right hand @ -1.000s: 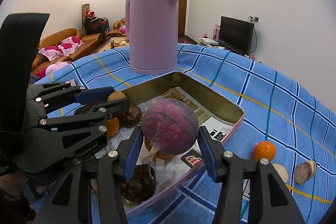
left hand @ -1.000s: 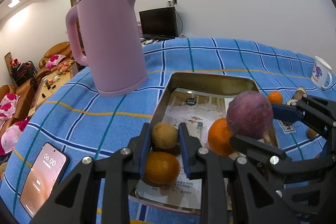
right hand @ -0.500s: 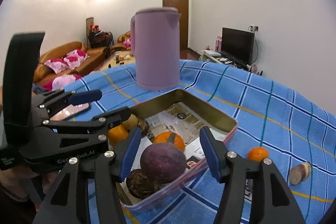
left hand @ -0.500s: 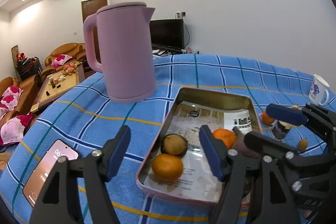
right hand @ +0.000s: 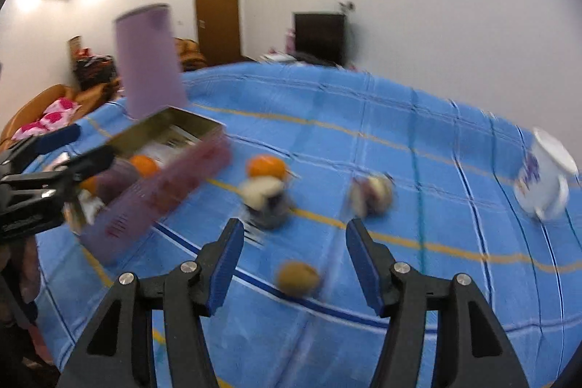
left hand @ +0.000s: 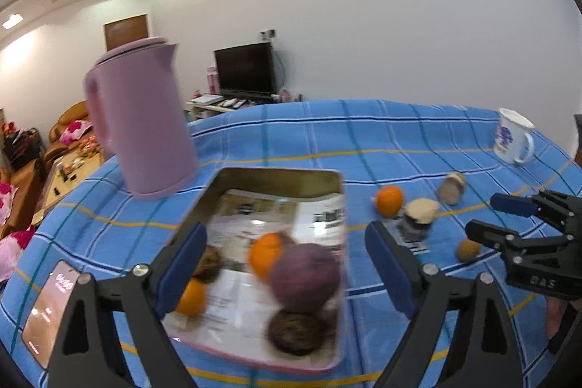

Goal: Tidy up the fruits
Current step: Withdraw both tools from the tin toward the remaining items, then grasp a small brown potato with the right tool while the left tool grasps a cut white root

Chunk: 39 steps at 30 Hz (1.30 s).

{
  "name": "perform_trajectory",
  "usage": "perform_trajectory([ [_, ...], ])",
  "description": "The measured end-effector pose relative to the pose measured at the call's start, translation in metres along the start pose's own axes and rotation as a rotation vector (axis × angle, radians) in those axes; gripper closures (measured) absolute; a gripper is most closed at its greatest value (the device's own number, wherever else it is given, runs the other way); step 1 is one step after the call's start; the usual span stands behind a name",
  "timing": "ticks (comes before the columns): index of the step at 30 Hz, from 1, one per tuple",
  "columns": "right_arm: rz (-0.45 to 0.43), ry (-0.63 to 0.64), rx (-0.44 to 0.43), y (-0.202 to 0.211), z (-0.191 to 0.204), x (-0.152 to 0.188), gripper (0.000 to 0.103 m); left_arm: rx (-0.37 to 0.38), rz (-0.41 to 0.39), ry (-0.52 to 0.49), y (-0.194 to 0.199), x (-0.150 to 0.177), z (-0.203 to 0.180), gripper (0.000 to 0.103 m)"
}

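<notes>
left gripper (left hand: pixel 285 266) has just been opening, jaws now spread wide with nothing pinched. the small brown fruit it clamped a second ago sits loose in the tray (left hand: pixel 276 175), near-left corner, next to an orange (left hand: pixel 191 297). gripper has pulled back and up; tray contents show between the pads but below them, untouched.

mid tray: second orange (left hand: pixel 265 255), purple round fruit (left hand: pixel 305 277) and a dark brown one (left hand: pixel 293 331) in front of it. the purple one was in the right gripper a second ago, so that drop is done too.

right gripper (right hand: pixel 293 266) has swung right, off the tray, jaws partly apart and empty. still out on the blue cloth (right hand: pixel 400 148): a small brown fruit (right hand: pixel 298 277) lying between and just past the pads, not touched; further off a loose orange (right hand: pixel 265 166), a dark jar-like item (right hand: pixel 265 197) and a blurred cut piece (right hand: pixel 371 195).

judgement: both drops done, small brown fruit looks next.
</notes>
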State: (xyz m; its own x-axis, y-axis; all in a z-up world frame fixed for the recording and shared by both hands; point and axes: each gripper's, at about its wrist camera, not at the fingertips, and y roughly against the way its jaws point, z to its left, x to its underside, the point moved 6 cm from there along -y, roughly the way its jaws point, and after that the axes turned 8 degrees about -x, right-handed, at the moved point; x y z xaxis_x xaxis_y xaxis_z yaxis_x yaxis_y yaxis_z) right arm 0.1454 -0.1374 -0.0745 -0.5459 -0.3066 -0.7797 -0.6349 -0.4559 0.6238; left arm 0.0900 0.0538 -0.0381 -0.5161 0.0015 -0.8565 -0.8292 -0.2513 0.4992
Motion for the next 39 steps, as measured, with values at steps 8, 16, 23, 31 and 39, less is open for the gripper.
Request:
perform_trajectory([
  [8, 0.086, -0.013, -0.01, -0.01, -0.007, 0.014, 0.043, 0.039, 0.004, -0.066, -0.001, -0.005, -0.042, 0.012],
  [16, 0.156, -0.012, -0.05, -0.027, -0.004, 0.02, 0.056, 0.056, 0.047, -0.065, -0.014, -0.004, -0.052, 0.012],
  [23, 0.148, -0.012, -0.062, -0.025, -0.005, 0.02, 0.071, 0.083, 0.058, -0.085, -0.018, -0.007, -0.068, 0.012],
  [31, 0.096, -0.049, 0.042, -0.013, -0.036, 0.016, 0.071, 0.133, 0.109, -0.087, -0.032, -0.006, -0.093, 0.012],
  [39, 0.058, -0.097, 0.087, -0.004, -0.06, 0.014, 0.071, 0.183, 0.177, -0.107, -0.056, -0.003, -0.125, 0.021],
])
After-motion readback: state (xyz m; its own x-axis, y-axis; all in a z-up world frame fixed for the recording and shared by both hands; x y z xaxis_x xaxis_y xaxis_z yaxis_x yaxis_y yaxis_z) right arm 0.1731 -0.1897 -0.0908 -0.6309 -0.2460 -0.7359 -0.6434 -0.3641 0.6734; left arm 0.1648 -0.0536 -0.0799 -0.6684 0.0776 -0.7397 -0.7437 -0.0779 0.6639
